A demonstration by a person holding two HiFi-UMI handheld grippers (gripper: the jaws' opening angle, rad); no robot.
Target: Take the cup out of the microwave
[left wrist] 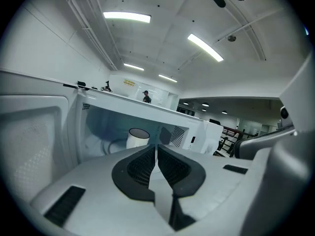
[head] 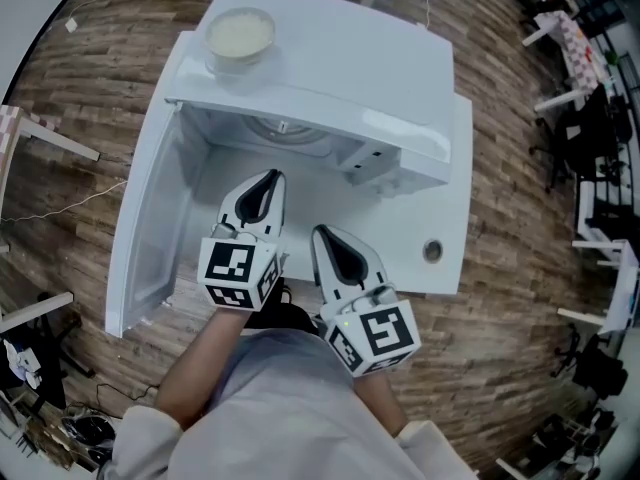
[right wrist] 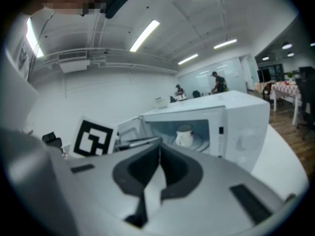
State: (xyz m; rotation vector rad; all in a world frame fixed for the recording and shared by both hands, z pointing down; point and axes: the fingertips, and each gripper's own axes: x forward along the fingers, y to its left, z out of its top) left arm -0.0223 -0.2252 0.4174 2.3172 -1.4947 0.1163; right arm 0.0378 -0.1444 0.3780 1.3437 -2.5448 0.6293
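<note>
Glossy white microwave point(head: 330, 73); smooth matt white table point(head: 447, 218); wood-plank floor point(head: 520, 268); smooth white cup point(right wrist: 184, 135), probably glazed ceramic.

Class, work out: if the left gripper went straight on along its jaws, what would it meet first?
Probably the white cup standing inside the open white microwave; it sits slightly left of the line, so uncertain.

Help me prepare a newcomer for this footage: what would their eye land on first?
The white microwave, its door swung wide to the left, with a white cup standing inside. A pale bowl sits on its top, and the left claw and right claw, both shut and empty, point at the opening.
</note>
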